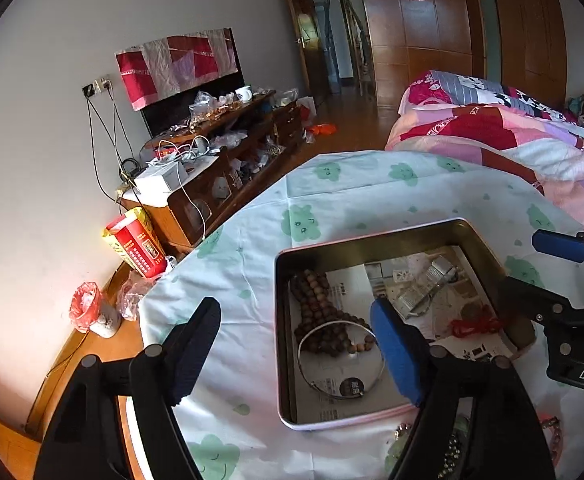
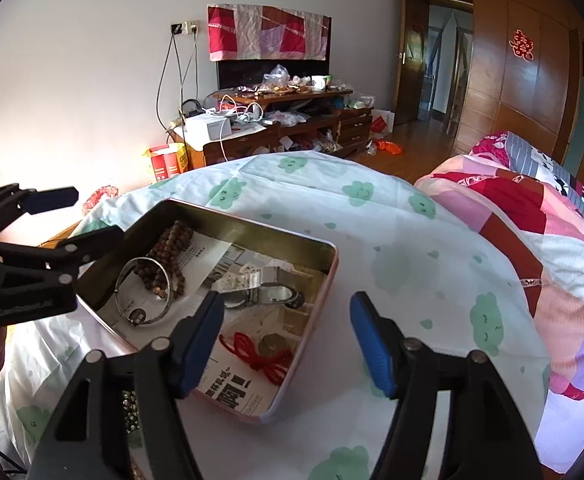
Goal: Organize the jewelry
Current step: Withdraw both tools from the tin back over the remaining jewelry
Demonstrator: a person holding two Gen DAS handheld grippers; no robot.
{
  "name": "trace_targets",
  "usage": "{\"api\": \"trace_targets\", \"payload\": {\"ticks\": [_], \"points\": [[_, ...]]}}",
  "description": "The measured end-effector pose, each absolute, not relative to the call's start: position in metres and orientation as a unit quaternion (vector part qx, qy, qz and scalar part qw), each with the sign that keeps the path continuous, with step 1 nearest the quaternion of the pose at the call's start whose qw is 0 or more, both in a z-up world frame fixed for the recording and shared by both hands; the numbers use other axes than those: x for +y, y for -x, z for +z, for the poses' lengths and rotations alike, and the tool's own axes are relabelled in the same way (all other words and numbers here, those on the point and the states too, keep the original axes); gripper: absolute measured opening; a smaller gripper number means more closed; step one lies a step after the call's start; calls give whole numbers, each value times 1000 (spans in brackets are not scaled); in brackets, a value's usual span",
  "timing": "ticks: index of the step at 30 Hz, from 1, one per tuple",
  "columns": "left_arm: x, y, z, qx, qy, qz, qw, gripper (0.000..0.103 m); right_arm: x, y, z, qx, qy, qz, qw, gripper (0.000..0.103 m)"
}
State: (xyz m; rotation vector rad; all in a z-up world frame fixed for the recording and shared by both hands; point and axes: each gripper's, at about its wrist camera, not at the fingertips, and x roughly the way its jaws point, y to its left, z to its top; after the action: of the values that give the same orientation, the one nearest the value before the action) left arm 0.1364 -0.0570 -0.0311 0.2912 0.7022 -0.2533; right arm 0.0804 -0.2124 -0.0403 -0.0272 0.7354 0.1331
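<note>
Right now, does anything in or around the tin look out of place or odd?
Inside the tin nothing looks spilled: the bead string, bangle, watch and red cord lie apart on its paper lining. Odd only: a few pieces lie outside on the cloth, by the tin's near edge.

Beaded jewelry (image 1: 453, 454) under my left claw (image 1: 295, 356) mostly hidden by its frame. Pink item (image 1: 551, 436) right of it cut off. Print on tin's (image 2: 252, 236) paper lining (image 2: 236, 394) unreadable.
</note>
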Motion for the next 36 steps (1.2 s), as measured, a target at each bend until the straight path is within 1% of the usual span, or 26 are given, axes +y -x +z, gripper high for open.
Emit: {"api": "trace_targets", "payload": {"ticks": [2, 4, 8, 16, 22, 36], "points": [[-54, -136, -31, 341, -142, -116, 922, 78, -214, -78, -41, 360, 11, 64, 931, 69], [-44, -132, -32, 346, -133, -109, 922, 78, -215, -74, -40, 359, 11, 60, 931, 73], [-26, -121, -39, 352, -124, -90, 923, 78, -218, -59, -42, 360, 8, 57, 931, 76], [0, -77, -56, 370, -109, -77, 920, 78, -222, -28, -59, 379, 8, 49, 924, 76], [-9, -52, -69, 388, -114, -95, 910, 78, -225, -8, -72, 392, -5, 48, 919, 79], [-36, -27, -97, 412, -136, -123, 892, 78, -223, 33, -84, 406, -9, 51, 912, 80]]}}
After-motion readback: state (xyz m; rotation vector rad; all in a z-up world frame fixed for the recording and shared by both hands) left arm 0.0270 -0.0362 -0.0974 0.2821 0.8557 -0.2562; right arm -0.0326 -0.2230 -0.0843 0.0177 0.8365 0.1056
